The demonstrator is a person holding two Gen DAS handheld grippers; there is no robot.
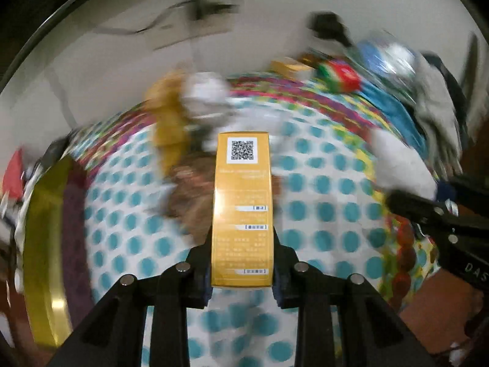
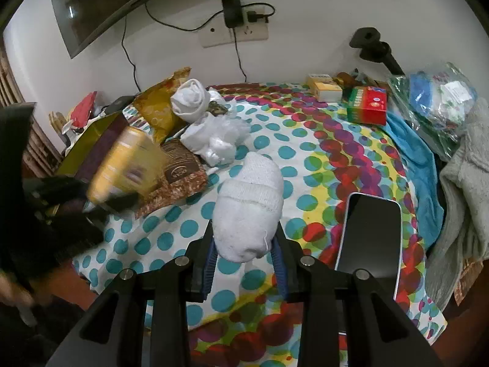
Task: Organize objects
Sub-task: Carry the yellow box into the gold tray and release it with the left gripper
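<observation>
Currently: yellow box (image 1: 243,211) clamped lengthwise in left gripper (image 1: 243,275) for carrying | rolled white sock (image 2: 248,208) pinched by right gripper (image 2: 246,257), likely headed to white bundles (image 2: 211,122)

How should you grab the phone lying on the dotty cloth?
The phone lies flat, screen up, with no handle. Probably best to come from straight above and pinch its two long edges near the middle, the narrow way across. The right gripper is full now, shut on a rolled white sock, so that goes down first.
</observation>
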